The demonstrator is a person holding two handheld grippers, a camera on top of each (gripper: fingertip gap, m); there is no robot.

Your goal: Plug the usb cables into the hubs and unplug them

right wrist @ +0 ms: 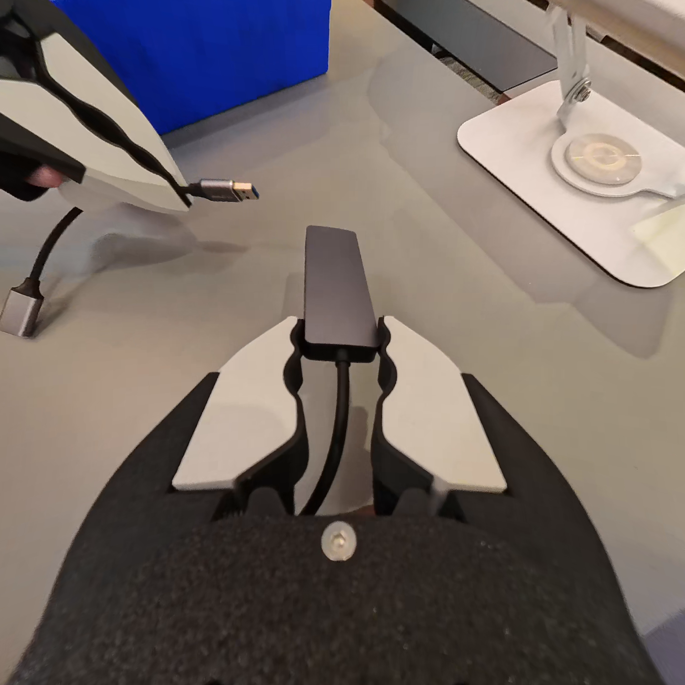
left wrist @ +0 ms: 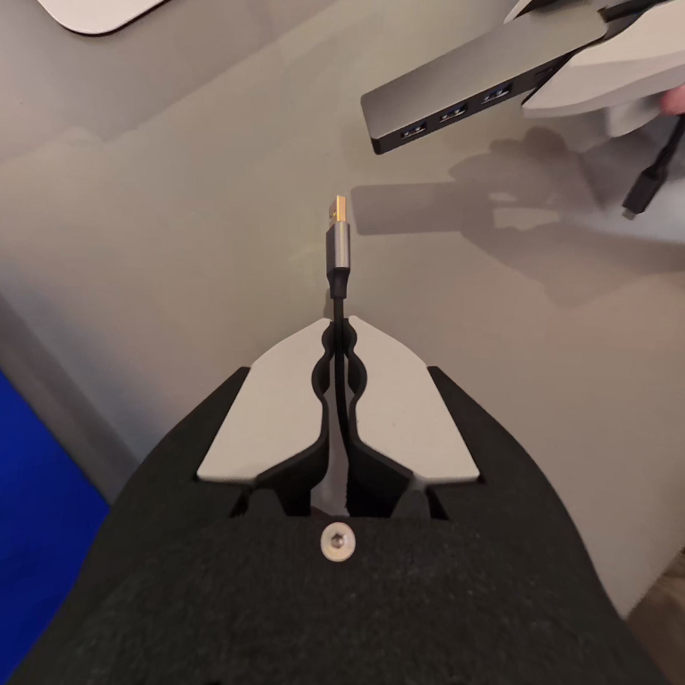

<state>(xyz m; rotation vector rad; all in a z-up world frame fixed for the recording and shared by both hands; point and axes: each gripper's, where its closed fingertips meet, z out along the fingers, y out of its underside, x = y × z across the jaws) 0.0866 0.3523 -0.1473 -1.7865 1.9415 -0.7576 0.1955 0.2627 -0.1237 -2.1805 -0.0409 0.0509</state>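
Left gripper [left wrist: 338,324] was clamped on the black usb cable [left wrist: 338,315] just behind its plug [left wrist: 338,237], with the gold tip sticking out past the fingertips, held clear above the grey table [left wrist: 185,222]. Right gripper [right wrist: 340,333] was closed on the near end of the grey hub [right wrist: 333,285], whose own lead ran back between the fingers; the hub was lifted off the table too. From the left wrist view the hub sat far right, its row of blue ports [left wrist: 454,116] facing the near side, and the plug was well apart from it and not yet lined up. Judged step: bringing plug to port for insertion. To do it well, the plug likely needed turning so its flat face matched the slot, then squaring to the port row and pushing straight; since the grasp was on the cord rather than the metal shell, the plug could flex or tilt under push, so a slow, aligned approach seemed wise. The hub's lead dangled with a second connector [left wrist: 639,192] at far right and might snag. Room: open table between the two grippers; a white stand base [right wrist: 556,178] sat far right and a blue box [right wrist: 222,55] far left, both well apart from the work.
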